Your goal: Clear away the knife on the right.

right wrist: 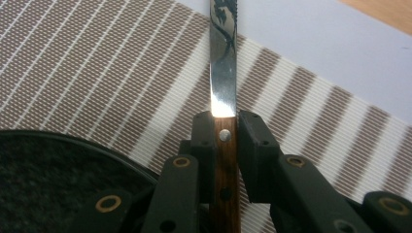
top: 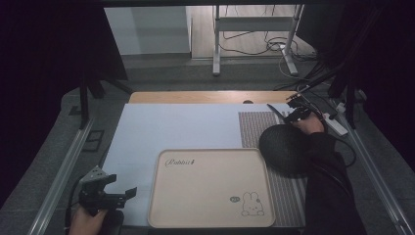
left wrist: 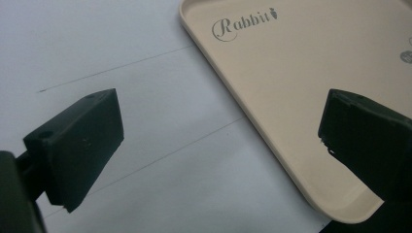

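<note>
1. The right gripper (right wrist: 226, 128) is closed tight on the brown wooden handle of a steel-bladed knife (right wrist: 223, 73), whose blade points away over the brown-and-white striped placemat (right wrist: 87, 63).
2. The left gripper (top: 120, 188) is spread wide and holds nothing, just beside the near-left corner of the beige rectangular plastic tray printed "Rabbit" (top: 210, 188).
3. The right hand (top: 308, 125) reaches beyond the tray's far-right corner, beside a round black dish (top: 284, 144).
4. The white sheet (top: 166, 129) beyond the tray lies bare.

Beige tray (left wrist: 301, 97) reads "Rabbit" w/ carrot mark.
</note>
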Demonstrator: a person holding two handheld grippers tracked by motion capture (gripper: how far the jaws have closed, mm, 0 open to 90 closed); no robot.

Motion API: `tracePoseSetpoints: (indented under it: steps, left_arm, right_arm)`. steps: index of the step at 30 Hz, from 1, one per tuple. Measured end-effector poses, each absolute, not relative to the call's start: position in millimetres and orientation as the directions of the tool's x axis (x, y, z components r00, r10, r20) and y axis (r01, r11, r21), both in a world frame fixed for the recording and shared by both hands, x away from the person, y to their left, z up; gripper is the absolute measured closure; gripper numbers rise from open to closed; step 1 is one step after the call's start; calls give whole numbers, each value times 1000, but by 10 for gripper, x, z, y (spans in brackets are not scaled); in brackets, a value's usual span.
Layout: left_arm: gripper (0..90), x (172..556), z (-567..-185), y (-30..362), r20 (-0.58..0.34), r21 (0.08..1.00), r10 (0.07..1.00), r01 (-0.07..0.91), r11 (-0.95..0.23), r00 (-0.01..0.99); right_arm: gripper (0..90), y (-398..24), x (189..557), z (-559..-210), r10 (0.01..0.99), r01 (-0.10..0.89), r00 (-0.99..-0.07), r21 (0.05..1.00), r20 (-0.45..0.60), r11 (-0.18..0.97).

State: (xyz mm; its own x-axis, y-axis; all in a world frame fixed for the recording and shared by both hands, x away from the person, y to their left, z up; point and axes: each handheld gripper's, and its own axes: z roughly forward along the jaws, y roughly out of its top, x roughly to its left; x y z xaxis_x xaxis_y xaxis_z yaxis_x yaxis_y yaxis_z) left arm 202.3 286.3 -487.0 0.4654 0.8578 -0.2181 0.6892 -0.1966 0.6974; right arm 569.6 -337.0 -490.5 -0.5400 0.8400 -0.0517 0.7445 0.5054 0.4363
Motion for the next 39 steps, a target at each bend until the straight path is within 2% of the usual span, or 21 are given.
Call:
tracePoseSetpoints:
  steps: [16, 39]
  left_arm:
    - [26, 2028, -4871, 2865, -223, 696, 859, 692, -191, 461]
    - [26, 2027, -4870, 2866, -223, 696, 859, 692, -191, 462]
  right_arm:
    - [771, -3677, 5574, -4715, 873, 756, -483, 469, -70, 457]
    - [771, -3303, 5162, -4588, 839, 724, -544, 497, -16, 478]
